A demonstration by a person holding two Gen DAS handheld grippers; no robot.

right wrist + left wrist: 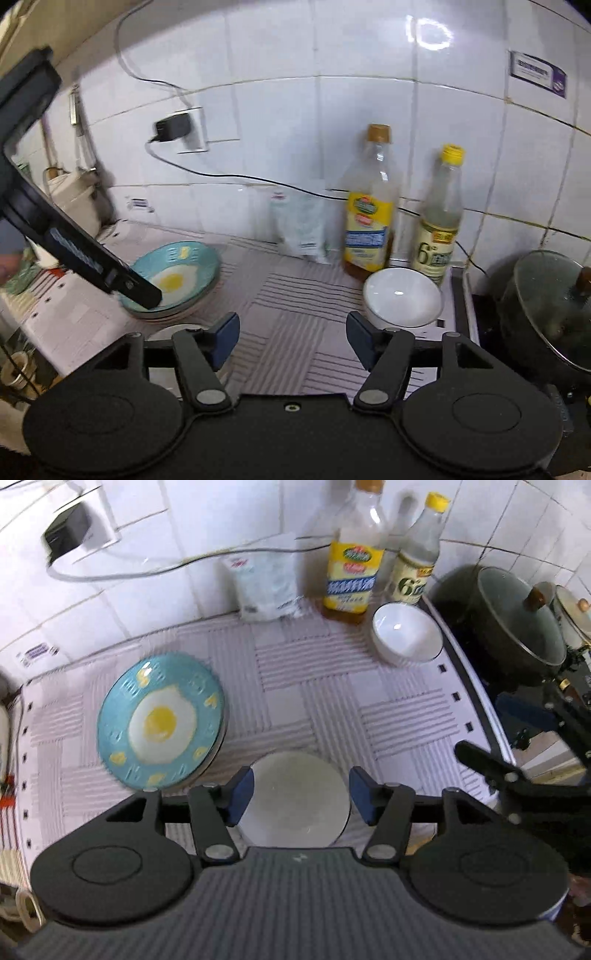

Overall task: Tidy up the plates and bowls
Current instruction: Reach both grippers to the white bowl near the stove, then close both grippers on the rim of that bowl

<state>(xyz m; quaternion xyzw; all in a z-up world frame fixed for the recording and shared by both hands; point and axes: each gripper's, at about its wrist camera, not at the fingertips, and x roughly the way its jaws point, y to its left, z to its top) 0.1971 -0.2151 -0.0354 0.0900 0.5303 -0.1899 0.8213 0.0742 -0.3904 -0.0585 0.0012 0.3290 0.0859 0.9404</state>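
Left wrist view: left gripper (pixel 301 794) fingers spread over a white bowl (pixel 295 799) untouched; right gripper (pixel 291 341) fingers spread, empty.

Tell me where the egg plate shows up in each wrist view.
Left wrist: egg plate left of centre, on the mat.
Right wrist: egg plate lower left, partly behind the left gripper.
Shared landmark: the yellow-label bottle at the wall.

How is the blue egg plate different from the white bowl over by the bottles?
The egg plate is wide, shallow and turquoise with a fried-egg picture; the white bowl is smaller, deeper and plain. The plate sits on top of other dishes near the left edge; the bowl stands alone beside the stove. Both rest upright on the mat.
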